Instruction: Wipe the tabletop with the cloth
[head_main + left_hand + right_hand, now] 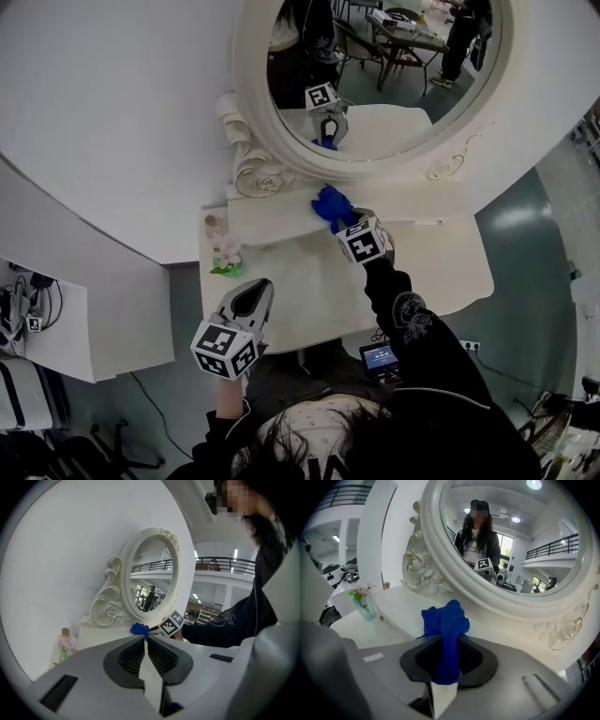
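Right gripper (444, 680): jaws clamped on the blue cloth (446, 620), which bunches up past the tips. In the head view the cloth sits over the front edge of the raised shelf (267, 218) under the mirror (375, 89); we cannot tell whether it touches.

Left gripper (146, 643): jaws pressed together with nothing between them, held over the tabletop (319, 291) at its front left.

A vase (227, 259) of flowers stands at the tabletop's left, just beside the shelf's end.

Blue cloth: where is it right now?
The blue cloth is clamped in the right gripper, at the dresser's raised back ledge just below the mirror frame in the head view, right of the flower vase.
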A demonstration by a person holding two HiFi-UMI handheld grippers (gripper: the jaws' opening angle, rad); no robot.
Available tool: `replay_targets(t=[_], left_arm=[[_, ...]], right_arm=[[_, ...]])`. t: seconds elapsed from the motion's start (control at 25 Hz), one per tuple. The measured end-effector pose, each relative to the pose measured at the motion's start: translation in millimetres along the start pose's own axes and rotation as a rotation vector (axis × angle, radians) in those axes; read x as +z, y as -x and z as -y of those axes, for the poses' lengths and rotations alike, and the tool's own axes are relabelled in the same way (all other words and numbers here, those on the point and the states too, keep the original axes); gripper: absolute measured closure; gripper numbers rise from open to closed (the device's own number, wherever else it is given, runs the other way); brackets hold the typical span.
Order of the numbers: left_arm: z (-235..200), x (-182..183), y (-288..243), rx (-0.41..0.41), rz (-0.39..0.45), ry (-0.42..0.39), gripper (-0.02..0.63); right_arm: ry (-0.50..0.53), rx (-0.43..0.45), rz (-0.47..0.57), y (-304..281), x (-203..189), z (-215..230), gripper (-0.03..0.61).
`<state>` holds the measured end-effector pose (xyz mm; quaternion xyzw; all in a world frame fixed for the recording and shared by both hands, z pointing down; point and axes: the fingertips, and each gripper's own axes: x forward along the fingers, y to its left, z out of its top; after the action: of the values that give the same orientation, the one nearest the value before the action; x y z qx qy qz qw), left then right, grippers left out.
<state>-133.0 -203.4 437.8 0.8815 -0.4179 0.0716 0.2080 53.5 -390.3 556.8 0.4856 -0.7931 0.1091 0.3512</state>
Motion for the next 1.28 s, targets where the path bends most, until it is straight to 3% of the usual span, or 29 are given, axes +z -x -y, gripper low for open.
replay_targets(t=[0.32, 0.6, 1.28], left_arm=[[63.0, -7.8, -58.1, -0.008, -0.028, -0.017, 0.612], [100.7, -3.5, -99.1, -0.032, -0.047, -0.053, 0.612], [145.2, 12.5, -152.6, -0.095, -0.075, -0.132, 0.612]], right_arm=[[0.008, -0.012, 0.004, 21.0, -37.5, 85.8, 0.492], [-0.039, -0.084, -0.014, 45.7, -80.8, 169.6, 0.492], [-0.201, -0.281, -0.055, 104.3, -167.1, 312.0, 0.492]])
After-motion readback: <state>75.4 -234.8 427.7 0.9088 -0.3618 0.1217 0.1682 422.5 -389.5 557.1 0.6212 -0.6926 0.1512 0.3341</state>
